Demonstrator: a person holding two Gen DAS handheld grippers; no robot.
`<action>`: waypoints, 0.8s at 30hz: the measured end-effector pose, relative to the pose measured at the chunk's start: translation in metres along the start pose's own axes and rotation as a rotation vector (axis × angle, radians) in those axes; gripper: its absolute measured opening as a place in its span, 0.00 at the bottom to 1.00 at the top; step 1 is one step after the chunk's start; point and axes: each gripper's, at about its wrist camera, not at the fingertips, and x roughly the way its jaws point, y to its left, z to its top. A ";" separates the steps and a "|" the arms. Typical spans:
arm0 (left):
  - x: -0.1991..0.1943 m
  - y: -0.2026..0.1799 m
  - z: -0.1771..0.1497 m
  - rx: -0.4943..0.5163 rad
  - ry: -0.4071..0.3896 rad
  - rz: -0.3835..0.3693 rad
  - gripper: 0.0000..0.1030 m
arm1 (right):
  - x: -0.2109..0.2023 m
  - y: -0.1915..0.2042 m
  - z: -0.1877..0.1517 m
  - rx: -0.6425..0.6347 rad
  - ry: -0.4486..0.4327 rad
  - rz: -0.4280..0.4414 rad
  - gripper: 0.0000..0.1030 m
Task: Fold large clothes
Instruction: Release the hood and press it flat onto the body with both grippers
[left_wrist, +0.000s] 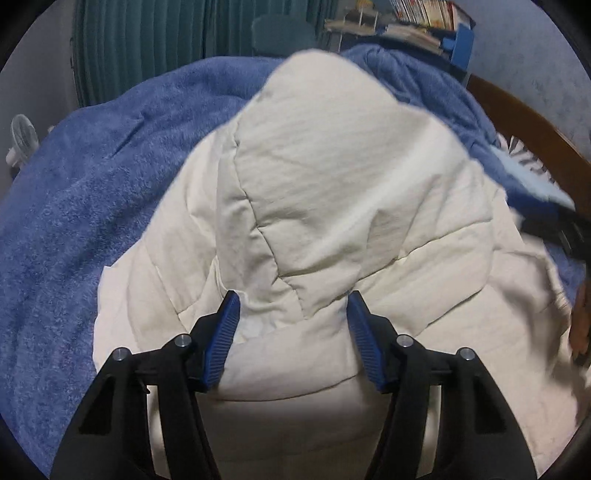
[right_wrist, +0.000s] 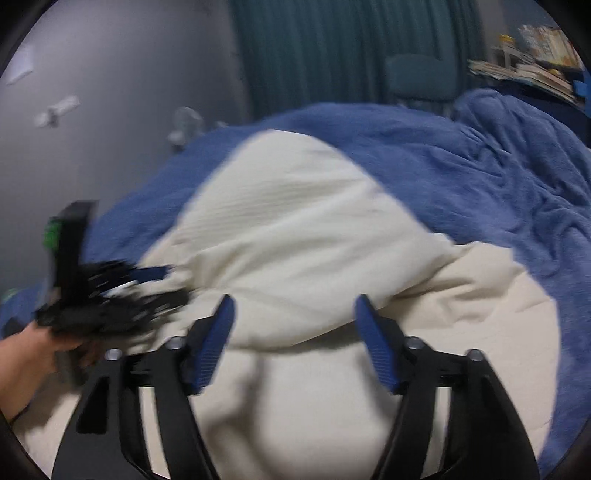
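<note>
Both grippers tilt down over the cream quilted jacket (left_wrist: 332, 206). Left gripper (left_wrist: 291, 306) and right gripper (right_wrist: 293, 310) have jaws apart, gripping nothing. Jacket's heaped on the blue blanket (left_wrist: 92, 177), curtain (left_wrist: 147, 40) behind.

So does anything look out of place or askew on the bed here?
Nothing damaged or spilled. The cream padded jacket lies in a lumpy, uneven fold on the rumpled blue blanket; neither the left gripper nor the right gripper holds it.

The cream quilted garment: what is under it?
The cream quilted garment lies on a blue fleece blanket, which shows around it. Whatever lies beneath the blanket is covered.
</note>
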 end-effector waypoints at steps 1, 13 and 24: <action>0.003 -0.002 -0.002 0.015 0.003 0.011 0.56 | 0.013 -0.006 0.006 0.008 0.034 -0.036 0.58; 0.019 0.005 -0.009 0.016 0.007 -0.010 0.56 | 0.088 -0.048 -0.013 0.168 0.246 -0.186 0.69; 0.020 0.002 -0.012 0.033 -0.010 0.011 0.56 | 0.023 -0.005 -0.038 0.076 0.200 -0.145 0.69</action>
